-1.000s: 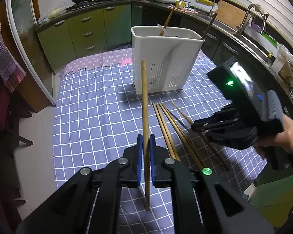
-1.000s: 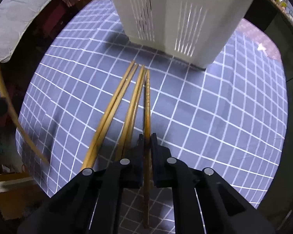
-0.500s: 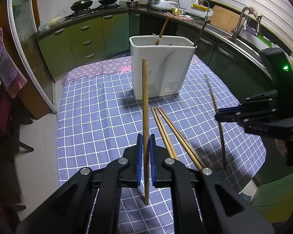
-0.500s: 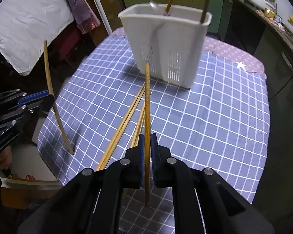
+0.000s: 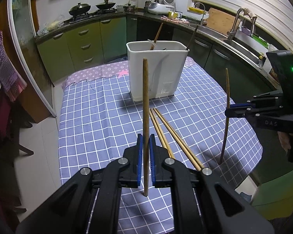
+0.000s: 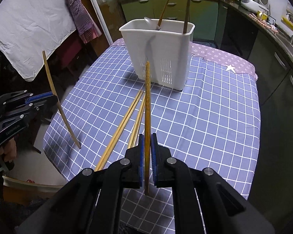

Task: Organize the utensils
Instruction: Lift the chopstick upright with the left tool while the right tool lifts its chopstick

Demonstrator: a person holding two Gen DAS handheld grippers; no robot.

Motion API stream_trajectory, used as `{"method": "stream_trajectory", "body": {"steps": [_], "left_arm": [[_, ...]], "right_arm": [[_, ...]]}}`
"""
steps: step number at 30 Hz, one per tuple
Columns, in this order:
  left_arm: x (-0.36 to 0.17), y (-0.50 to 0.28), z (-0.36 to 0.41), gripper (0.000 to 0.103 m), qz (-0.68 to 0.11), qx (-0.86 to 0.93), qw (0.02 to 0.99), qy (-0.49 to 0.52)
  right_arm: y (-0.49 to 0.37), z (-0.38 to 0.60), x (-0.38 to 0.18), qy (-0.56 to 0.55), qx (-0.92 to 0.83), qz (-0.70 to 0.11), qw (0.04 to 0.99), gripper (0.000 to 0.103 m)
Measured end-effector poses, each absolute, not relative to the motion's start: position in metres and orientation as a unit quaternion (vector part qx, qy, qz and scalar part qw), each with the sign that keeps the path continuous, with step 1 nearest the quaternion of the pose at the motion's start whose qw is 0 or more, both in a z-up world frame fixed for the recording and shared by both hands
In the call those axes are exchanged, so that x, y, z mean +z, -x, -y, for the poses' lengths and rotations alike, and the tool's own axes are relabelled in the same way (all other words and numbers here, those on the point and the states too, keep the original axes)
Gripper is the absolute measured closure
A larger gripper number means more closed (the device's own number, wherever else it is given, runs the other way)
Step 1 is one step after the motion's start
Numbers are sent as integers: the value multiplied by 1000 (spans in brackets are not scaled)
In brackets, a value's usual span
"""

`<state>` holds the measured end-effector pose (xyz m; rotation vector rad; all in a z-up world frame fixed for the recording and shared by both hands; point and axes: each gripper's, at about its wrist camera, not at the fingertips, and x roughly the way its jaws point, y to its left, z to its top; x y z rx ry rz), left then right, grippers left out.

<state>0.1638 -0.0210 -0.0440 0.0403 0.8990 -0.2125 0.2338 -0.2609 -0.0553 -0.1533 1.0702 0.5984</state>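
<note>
Each claw is clamped shut on one chopstick: left claw [image 5: 144, 148] and right claw [image 6: 147, 150] hold theirs upright, ready for dropping into the far white holder [image 5: 156, 74].

Two handheld grippers are at work over a checked tablecloth [image 5: 99, 117]: the left gripper [image 5: 146, 142] and the right gripper [image 6: 147, 142], each clamped on one chopstick. The left gripper's chopstick [image 5: 145, 105] and the right gripper's chopstick [image 6: 147, 101] make two held clear of the table. Three more loose chopsticks [image 5: 166, 132] lie together on the cloth, bringing the visible count outside the holder to five. One white utensil holder [image 5: 156, 74] stands on the table, with three handles sticking up from it: two wooden sticks [image 6: 186, 13] and one spoon [image 6: 150, 21]. On the stove behind, two pans [image 5: 79, 7] can be counted.
</note>
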Motion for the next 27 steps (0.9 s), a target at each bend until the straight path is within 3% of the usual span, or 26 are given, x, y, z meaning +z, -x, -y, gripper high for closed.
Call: {"method": "stream_trajectory", "body": {"steps": [27], "left_arm": [[-32, -162, 27, 96, -422, -111, 900, -22]], "right_arm": [[-229, 267, -37, 70, 289, -477, 827, 95]]}}
